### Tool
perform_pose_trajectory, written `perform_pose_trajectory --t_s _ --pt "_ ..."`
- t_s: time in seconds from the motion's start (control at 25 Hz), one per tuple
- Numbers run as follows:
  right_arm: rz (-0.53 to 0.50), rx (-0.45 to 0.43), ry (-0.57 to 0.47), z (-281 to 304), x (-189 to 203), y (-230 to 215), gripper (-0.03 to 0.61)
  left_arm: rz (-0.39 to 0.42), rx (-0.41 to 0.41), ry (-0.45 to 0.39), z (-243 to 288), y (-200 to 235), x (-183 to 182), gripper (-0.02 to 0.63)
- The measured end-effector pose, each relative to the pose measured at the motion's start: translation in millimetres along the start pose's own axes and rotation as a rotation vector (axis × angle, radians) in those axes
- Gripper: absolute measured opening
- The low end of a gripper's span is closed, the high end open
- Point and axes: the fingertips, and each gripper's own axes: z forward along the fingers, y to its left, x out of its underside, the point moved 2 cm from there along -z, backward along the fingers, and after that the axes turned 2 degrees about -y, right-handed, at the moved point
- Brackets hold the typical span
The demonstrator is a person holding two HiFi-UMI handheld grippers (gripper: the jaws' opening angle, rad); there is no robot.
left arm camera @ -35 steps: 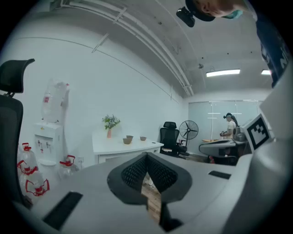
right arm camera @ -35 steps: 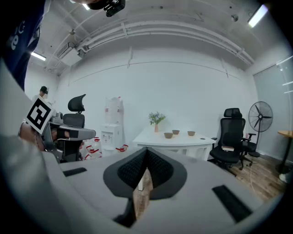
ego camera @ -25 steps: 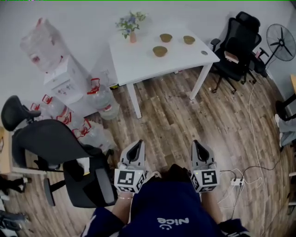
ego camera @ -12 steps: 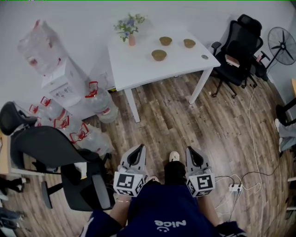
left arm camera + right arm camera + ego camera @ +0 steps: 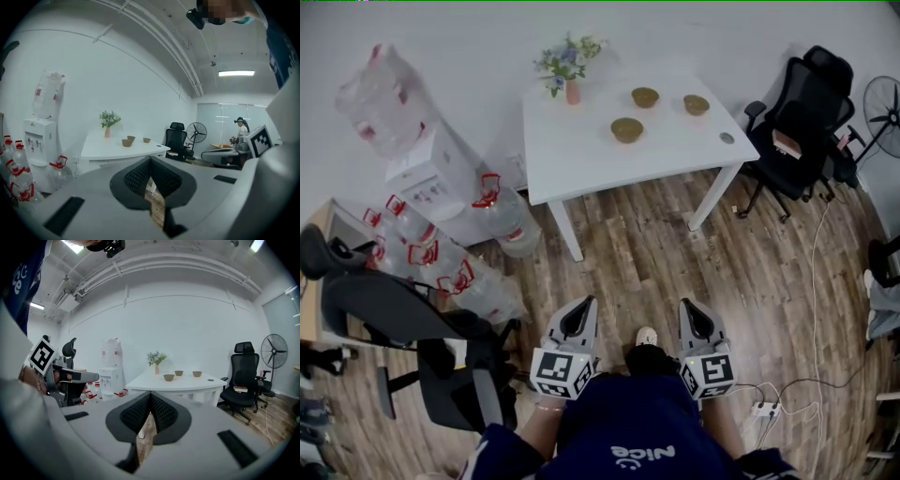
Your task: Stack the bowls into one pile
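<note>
Three brown bowls stand apart on the white table [image 5: 581, 150]: one toward the front [image 5: 627, 129], one behind it [image 5: 645, 97], one to the right [image 5: 697, 104]. My left gripper [image 5: 584, 305] and right gripper [image 5: 688, 306] are held side by side over the wood floor, well short of the table, both pointing at it. Both are shut and hold nothing. In the left gripper view, the bowls [image 5: 126, 142] show far beyond the shut left gripper [image 5: 150, 160]. They also lie far ahead [image 5: 168, 377] of the right gripper [image 5: 150, 394] in its own view.
A vase of flowers [image 5: 570, 82] and a small grey disc [image 5: 727, 138] also sit on the table. Water bottles [image 5: 502, 220] and a dispenser [image 5: 427, 169] stand to the left. Black office chairs are at left [image 5: 403, 319] and right [image 5: 802, 122]. A power strip [image 5: 761, 409] and cables lie at lower right.
The person has walked toward the table: it and the bowls sit lower and larger in the head view. Both grippers stayed shut and side by side.
</note>
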Motion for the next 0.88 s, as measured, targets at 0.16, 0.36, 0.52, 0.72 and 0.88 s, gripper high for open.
perform_pose_trajectory --t_s 0.16,0.36,0.52,0.72,0.88 --pt "0.009 -0.023 -0.011 20 -6 -40 0.021 0.001 -0.021 -0.016 38 -8 -15 0.017" --pt "0.011 -0.056 -0.015 40 -12 -81 0.021 -0.001 -0.029 -0.026 81 -25 -27 0.017" --pt "-0.001 -0.092 0.008 51 -10 -108 0.021 -0.022 -0.018 -0.042 107 -41 -28 0.017" --pt "0.007 -0.087 0.031 54 -5 -133 0.021 -0.030 0.019 0.012 128 -60 -12 0.017" --pt "0.033 -0.075 0.065 60 6 -144 0.021 -0.009 0.032 0.024 147 -59 -11 0.017"
